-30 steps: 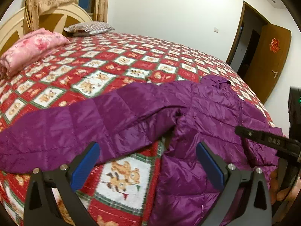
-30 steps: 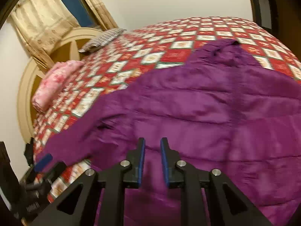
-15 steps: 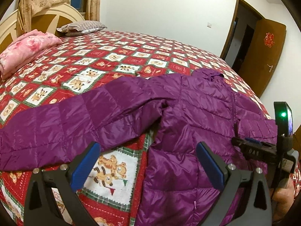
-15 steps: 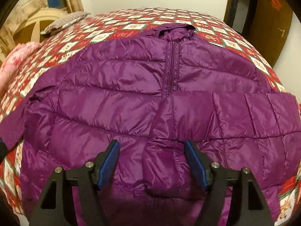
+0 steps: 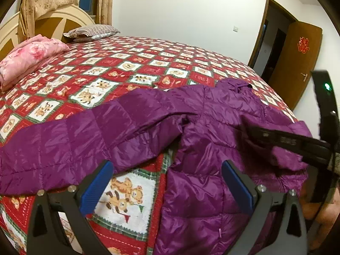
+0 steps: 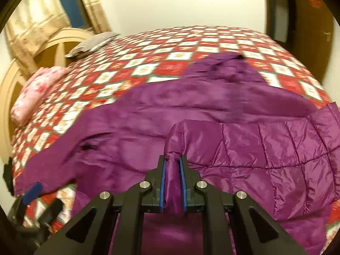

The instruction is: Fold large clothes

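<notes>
Your right claw (image 6: 172, 182) is pinching a sleeve cuff of the purple jacket (image 5: 212, 131), which is lying on the bed (image 5: 127, 68). Your left claw (image 5: 165, 182) is hovering spread. The fabric looks light, puffy and slippery; grip seams or cuffs.

The jacket (image 5: 212, 131) lies on the bed (image 5: 127, 68) near its foot edge, one sleeve (image 5: 74, 140) stretched out to the left, the other sleeve (image 6: 265, 144) folded across the body from the right. My left claw (image 5: 165, 182) hangs over the near edge between that left sleeve and the body, and my right claw (image 6: 172, 170) sits at the folded sleeve's cuff. A pillow (image 5: 93, 31) and a folded blanket (image 5: 27, 57) lie far behind, by the headboard (image 5: 53, 23).
</notes>
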### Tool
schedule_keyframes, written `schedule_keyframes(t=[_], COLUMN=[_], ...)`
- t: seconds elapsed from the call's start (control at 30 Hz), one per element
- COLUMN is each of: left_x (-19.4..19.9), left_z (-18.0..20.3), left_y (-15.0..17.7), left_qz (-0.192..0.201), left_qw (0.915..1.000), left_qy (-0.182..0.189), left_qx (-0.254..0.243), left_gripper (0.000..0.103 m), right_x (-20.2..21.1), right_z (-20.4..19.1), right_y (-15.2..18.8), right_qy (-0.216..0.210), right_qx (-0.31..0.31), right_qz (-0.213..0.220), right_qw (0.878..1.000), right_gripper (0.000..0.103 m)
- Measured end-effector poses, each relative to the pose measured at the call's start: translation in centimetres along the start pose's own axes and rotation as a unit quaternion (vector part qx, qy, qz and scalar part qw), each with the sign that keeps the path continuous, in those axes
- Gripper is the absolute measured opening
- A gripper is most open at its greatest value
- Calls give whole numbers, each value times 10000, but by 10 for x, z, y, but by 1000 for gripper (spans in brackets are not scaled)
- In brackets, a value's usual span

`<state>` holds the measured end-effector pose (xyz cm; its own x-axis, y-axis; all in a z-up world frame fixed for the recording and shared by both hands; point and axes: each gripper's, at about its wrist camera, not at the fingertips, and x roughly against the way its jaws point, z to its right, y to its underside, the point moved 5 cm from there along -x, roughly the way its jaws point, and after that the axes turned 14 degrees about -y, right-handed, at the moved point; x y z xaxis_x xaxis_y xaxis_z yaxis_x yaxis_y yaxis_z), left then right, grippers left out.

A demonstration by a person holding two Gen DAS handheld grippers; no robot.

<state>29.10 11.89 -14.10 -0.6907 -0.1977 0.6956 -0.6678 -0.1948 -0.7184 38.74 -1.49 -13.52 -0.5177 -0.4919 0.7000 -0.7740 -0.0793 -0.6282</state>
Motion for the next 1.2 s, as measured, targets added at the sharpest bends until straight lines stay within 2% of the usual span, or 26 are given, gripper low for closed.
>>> schedule_keyframes(t=[0.2, 0.23, 0.3, 0.4, 0.47, 0.5, 0.53, 0.6, 0.63, 0.67, 0.73, 0.77, 0.8, 0.83, 0.87, 0.93, 1.13, 1.2], left_x=[-5, -6, -6, -3, -1, 0, 1, 2, 1, -2, -9, -15, -19, -29, -34, -48, -82, -89], left_z=[-10, -10, -9, 0, 12, 17, 25, 45, 53, 66, 84, 96, 102, 113, 120, 134, 150, 151], left_y=[-5, -7, -12, -22, -29, -32, -36, -42, -44, -46, -49, -50, -50, -49, -49, -44, -22, -16], left_qz=[6, 8, 39, 160, 262, 301, 338, 391, 406, 441, 489, 487, 476, 420, 366, 219, -145, -242], left_qw=[9999, 9998, 9999, 9998, 9996, 9994, 9992, 9987, 9984, 9976, 9967, 9964, 9964, 9963, 9964, 9963, 9923, 9917], left_qy=[-169, -172, -155, -128, -72, -66, -39, 83, 86, 44, -37, -66, -71, -113, -152, -209, -680, -713], left_qx=[19, 37, 43, -27, -120, -154, -187, -302, -384, -526, -649, -686, -704, -739, -752, -809, -1024, -1045], left_gripper=[103, 103, 103, 103, 103, 103, 103, 103, 103, 103, 103, 103, 103, 103, 103, 103, 103, 103], right_x=[-49, -56, -55, -29, -8, 6, 19, 40, 55, 69, 87, 93, 95, 94, 92, 87, 59, 54], right_z=[-30, -32, -33, -33, -30, -25, -20, -7, 4, 20, 52, 68, 84, 103, 119, 147, 191, 194], right_y=[9, 10, 11, -1, -10, -15, -19, -25, -26, -27, -26, -23, -20, -15, -10, 1, 32, 35], right_qy=[-717, -965, -1334, -1656, -1734, -1812, -1800, -1597, -1221, -594, 467, 820, 1058, 1295, 1452, 1564, 1284, 1336], right_qx=[-146, -246, -418, -421, -405, -386, -364, -275, -157, 17, 216, 235, 229, 171, 64, -234, -1093, -1032], right_qz=[-360, -493, -539, -244, -59, 85, 198, 324, 458, 600, 723, 756, 715, 601, 501, 418, 181, 244], right_qw=[9967, 9938, 9887, 9850, 9840, 9827, 9828, 9863, 9913, 9964, 9961, 9935, 9915, 9896, 9881, 9865, 9855, 9853], right_gripper=[12, 15, 18, 26, 53, 77, 85, 85, 85, 85, 85, 84, 76, 62, 59, 58, 58, 59])
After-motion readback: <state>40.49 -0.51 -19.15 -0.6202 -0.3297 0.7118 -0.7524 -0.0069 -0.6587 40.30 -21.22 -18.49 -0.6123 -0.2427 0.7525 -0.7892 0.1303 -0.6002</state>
